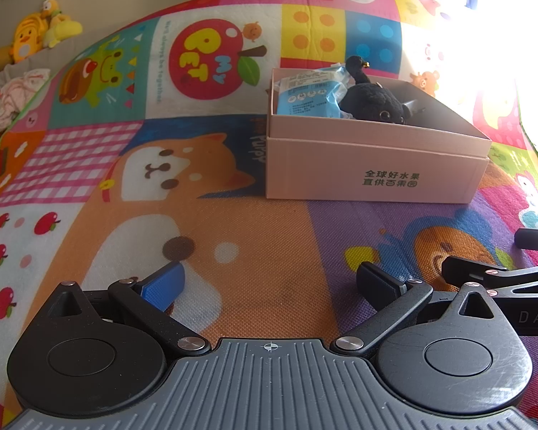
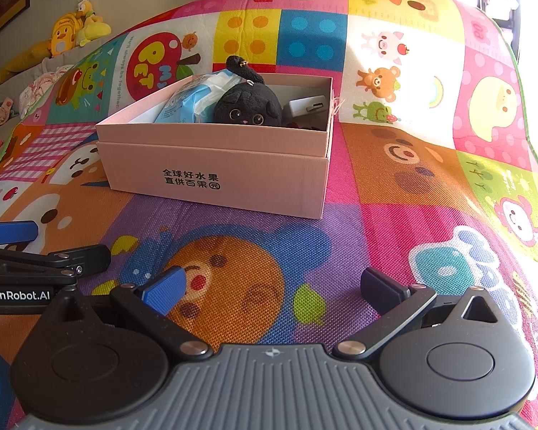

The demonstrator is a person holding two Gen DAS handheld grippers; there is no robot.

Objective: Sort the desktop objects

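Cartoon-printed foam play mat (image 2: 394, 186) covers the surface, and the pink cardboard box (image 2: 215, 175) on it holds a blue-white wipes packet (image 2: 193, 96), black plush cat (image 2: 249, 107) and white charger (image 2: 306, 107). Left gripper (image 1: 269, 283) and right gripper (image 2: 272, 286) hover with fingers spread, grasping nothing. No loose items show; sorting looks finished, so retreat low, clear of the box rim, over open mat.

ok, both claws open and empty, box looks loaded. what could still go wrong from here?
1. The blue wipes pack and black plush cat stick up above the pink box rim; a nudge could tip them out.
2. The left claw and right claw sit close side by side, so they could collide.
3. Window glare washes out the mat's right side.
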